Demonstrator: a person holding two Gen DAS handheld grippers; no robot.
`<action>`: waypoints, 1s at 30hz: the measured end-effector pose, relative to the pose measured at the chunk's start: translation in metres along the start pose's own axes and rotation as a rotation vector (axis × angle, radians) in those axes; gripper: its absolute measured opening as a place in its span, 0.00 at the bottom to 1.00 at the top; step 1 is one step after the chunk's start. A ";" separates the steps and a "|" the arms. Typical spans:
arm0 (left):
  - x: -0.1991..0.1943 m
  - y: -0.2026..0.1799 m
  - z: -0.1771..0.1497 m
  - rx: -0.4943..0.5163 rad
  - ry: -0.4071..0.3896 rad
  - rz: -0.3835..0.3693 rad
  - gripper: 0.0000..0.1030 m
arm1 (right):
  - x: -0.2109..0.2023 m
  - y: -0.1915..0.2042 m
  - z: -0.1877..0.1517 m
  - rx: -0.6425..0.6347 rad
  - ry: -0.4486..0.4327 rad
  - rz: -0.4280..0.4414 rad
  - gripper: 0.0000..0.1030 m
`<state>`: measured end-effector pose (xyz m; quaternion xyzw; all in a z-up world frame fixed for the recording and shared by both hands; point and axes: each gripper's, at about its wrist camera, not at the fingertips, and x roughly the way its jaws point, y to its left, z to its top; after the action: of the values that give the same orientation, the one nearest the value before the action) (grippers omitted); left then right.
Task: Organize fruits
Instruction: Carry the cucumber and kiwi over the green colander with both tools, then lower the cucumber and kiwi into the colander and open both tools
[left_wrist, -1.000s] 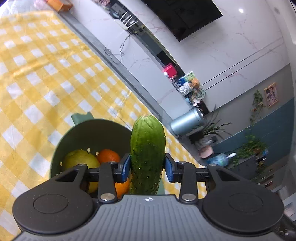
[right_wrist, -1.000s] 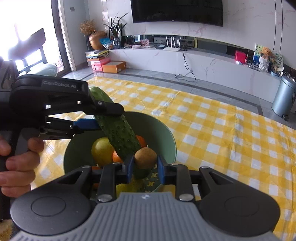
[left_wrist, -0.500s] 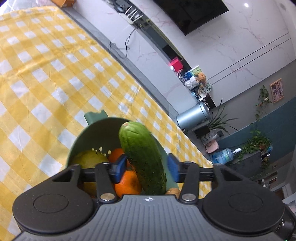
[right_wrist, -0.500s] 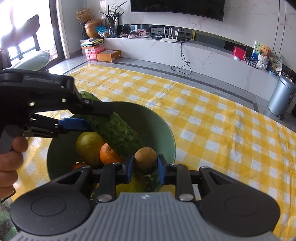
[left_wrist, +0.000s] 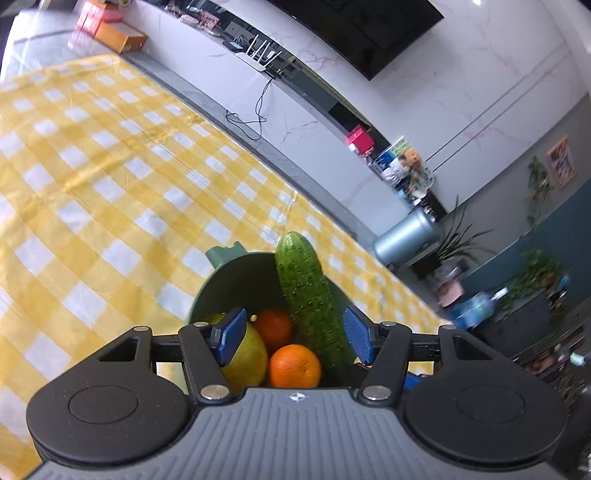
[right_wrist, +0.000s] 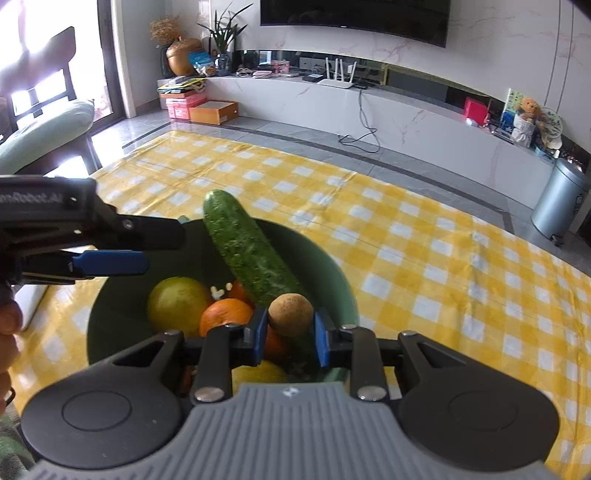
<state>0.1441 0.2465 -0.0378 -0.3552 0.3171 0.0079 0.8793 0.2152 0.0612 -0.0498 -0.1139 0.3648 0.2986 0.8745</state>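
A green bowl (right_wrist: 332, 273) stands on the yellow checked tablecloth (right_wrist: 424, 258). In it lie a cucumber (right_wrist: 251, 247) leaning on the far rim, two oranges (right_wrist: 225, 314) and a yellow-green citrus fruit (right_wrist: 177, 302). My left gripper (left_wrist: 293, 338) is open above the bowl (left_wrist: 210, 288), the cucumber (left_wrist: 308, 291) free between its jaws; it also shows in the right wrist view (right_wrist: 122, 251). My right gripper (right_wrist: 290, 338) is shut on a small round brown fruit (right_wrist: 290, 314) over the bowl's near side.
Beyond the table's far edge runs a long white TV bench (right_wrist: 388, 110) with a silver bin (right_wrist: 557, 199) to the right. A chair with a green cushion (right_wrist: 44, 125) stands at the left. Open tablecloth lies right of the bowl.
My left gripper has opened and let go of the cucumber, which has dropped into the bowl and leans on its rim. The left gripper has drawn back. My right gripper still holds the brown fruit.
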 end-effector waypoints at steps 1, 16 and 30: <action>0.000 -0.002 -0.001 0.016 0.003 0.007 0.67 | 0.000 0.001 0.000 0.000 0.004 0.009 0.23; 0.006 -0.010 -0.017 0.119 0.057 0.064 0.67 | 0.009 0.020 -0.007 -0.014 0.053 0.000 0.23; 0.007 -0.019 -0.022 0.178 0.073 0.076 0.67 | 0.006 0.010 -0.010 0.011 0.056 -0.018 0.25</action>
<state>0.1422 0.2170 -0.0426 -0.2634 0.3616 0.0000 0.8944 0.2065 0.0678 -0.0606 -0.1208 0.3896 0.2857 0.8672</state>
